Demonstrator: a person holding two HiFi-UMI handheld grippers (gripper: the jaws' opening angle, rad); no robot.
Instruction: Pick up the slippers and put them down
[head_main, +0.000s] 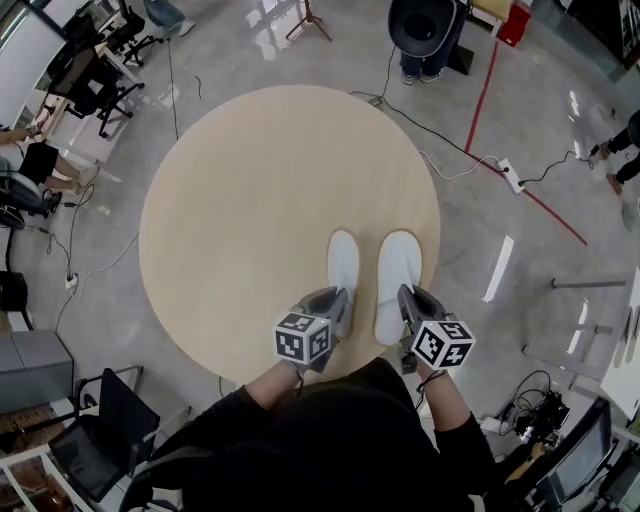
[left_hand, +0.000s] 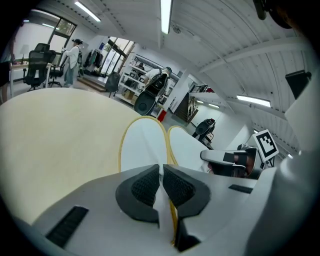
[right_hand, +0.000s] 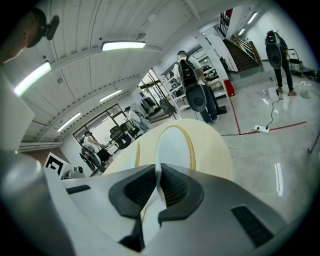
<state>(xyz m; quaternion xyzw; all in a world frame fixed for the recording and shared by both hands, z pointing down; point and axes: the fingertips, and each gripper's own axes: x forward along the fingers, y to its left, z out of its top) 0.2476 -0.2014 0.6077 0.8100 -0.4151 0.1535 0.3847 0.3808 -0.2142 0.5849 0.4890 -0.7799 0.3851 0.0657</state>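
1. Together, we hold a pair of white slippers by their heels: the left tool (head_main: 335, 302) has the left slipper (head_main: 343, 262), and the right tool (head_main: 408, 298) has the right slipper (head_main: 397, 282).
2. Seen from the left gripper view, that tool's jaws are nearly together, and the dark ribbed pads (left_hand: 145, 186) pinch the thin white heel edge with its yellow trim.
3. Seen from the right gripper view, the other tool is just as narrow, and its pads (right_hand: 175, 186) press on the heel rim of the right slipper.
4. Both slippers lie parallel and just beside each other over the near right part of the round, pale wooden bench (head_main: 230, 220), with their toes pointing away from us.
5. We cannot tell whether the heels rest on the bench top or hang just above it.
6. Both of our sleeves are black, and each tool carries a marker cube (head_main: 302, 338) behind its jaws.
7. Beyond the bench, a red line (head_main: 482, 95) crosses the grey floor (head_main: 250, 50), and a white power strip (head_main: 512, 176) lies beside it.
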